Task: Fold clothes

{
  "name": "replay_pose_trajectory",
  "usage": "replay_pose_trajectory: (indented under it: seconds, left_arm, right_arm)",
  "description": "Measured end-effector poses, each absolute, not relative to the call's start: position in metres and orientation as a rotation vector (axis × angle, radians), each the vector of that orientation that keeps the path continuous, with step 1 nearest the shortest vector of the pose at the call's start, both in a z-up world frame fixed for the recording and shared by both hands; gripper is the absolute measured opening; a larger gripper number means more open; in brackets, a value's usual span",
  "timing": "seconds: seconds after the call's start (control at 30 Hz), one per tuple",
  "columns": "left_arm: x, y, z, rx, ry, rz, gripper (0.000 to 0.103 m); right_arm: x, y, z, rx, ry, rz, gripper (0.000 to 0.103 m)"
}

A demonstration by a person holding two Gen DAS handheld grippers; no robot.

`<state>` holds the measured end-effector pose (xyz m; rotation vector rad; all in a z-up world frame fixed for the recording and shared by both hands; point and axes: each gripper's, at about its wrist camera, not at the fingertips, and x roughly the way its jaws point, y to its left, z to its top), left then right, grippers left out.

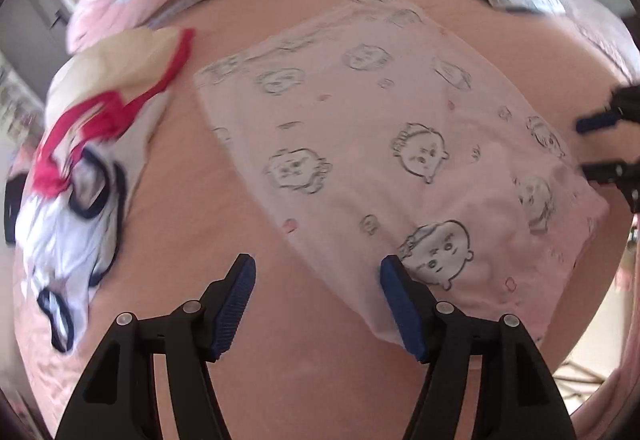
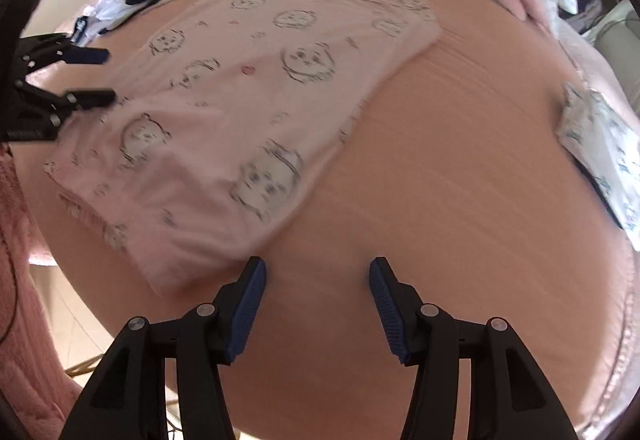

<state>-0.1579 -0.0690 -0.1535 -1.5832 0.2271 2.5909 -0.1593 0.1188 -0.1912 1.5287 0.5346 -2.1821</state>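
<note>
Jaws of my left gripper [image 1: 318, 306] stand apart with nothing pressed between them; one pad lies over the near corner of the pink printed garment [image 1: 384, 168], the other over bare sheet. My right gripper [image 2: 318, 310] is also open and empty, over bare sheet just beside the garment's near edge.

The garment lies spread and fairly flat in the middle of the bed, so I judge that one fold is laid and I am between grasps. The next move calls for both grippers to take matching corners of one edge, thin cloth only, without pinching the sheet below.

The pink bedsheet [image 1: 248, 208] is smooth. A pile of unfolded clothes [image 1: 80, 160], red, cream and white, waits near the garment; a folded printed piece [image 2: 600, 144] lies well apart. Floor shows past the bed's edge.
</note>
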Motion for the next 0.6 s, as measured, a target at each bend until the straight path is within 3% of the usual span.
replay_pose_trajectory:
  seconds: [0.1, 0.23, 0.4, 0.5, 0.6]
  left_arm:
    - [-0.172, -0.057, -0.149, -1.468, -0.021, 2.628, 0.063]
    - [-0.179, -0.021, -0.165, -1.491, 0.001, 2.713, 0.063]
    - [-0.165, -0.013, -0.181, -1.549, 0.079, 2.696, 0.064]
    - [-0.144, -0.012, -0.178, -1.581, 0.186, 2.608, 0.064]
    - [-0.132, -0.016, -0.173, -1.621, 0.207, 2.528, 0.064]
  right_arm:
    - [-0.172, 0.105, -0.169, 1.432, 0.367, -2.259, 0.054]
    - [-0.214, 0.074, -0.166, 1.336, 0.201, -2.357, 0.054]
    - [-0.237, 0.085, -0.190, 1.468, 0.325, -2.325, 0.053]
    - [-0.206, 0.100, -0.187, 1.500, 0.417, -2.286, 0.054]
    - [-0.170, 0.124, -0.183, 1.533, 0.388, -2.246, 0.056]
